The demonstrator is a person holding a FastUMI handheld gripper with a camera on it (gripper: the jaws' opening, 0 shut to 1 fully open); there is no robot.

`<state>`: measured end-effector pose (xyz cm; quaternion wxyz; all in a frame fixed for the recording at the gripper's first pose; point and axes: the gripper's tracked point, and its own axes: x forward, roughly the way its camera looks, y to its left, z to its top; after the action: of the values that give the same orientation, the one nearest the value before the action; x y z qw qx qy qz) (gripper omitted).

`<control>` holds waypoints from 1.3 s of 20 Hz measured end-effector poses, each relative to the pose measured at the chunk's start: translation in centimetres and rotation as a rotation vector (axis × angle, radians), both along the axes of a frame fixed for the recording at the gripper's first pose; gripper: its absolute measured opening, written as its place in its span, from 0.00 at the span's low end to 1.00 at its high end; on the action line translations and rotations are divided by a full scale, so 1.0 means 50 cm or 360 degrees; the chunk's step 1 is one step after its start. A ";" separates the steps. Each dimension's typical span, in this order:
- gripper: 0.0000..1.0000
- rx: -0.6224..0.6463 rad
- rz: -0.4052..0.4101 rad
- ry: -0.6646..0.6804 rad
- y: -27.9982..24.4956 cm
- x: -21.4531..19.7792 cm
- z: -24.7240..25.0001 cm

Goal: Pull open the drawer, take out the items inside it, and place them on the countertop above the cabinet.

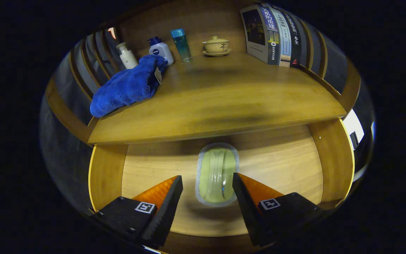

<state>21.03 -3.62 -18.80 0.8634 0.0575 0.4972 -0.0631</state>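
Note:
The wooden drawer (287, 165) stands pulled open below the countertop (217, 102). On its floor lies a pale green packet (217, 174) with a clear rim, lengthwise along my line of sight. My gripper (208, 185) is open above the drawer, and the packet lies between the two fingertips (174, 190) without either touching it. A blue cloth (127, 86) rests on the countertop's left side.
At the back of the countertop stand a white pump bottle (127, 55), a white bottle with a blue cap (160, 50), a blue tumbler (182, 44) and a lidded tea bowl on a saucer (216, 45). A row of books (275, 35) leans at the back right. Slatted rails flank both sides.

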 end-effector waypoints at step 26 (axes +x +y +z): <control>0.19 0.0011 0.0109 -0.0095 0.025 -0.095 0.107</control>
<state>16.26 -2.35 -13.43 0.8793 0.0452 0.4732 -0.0299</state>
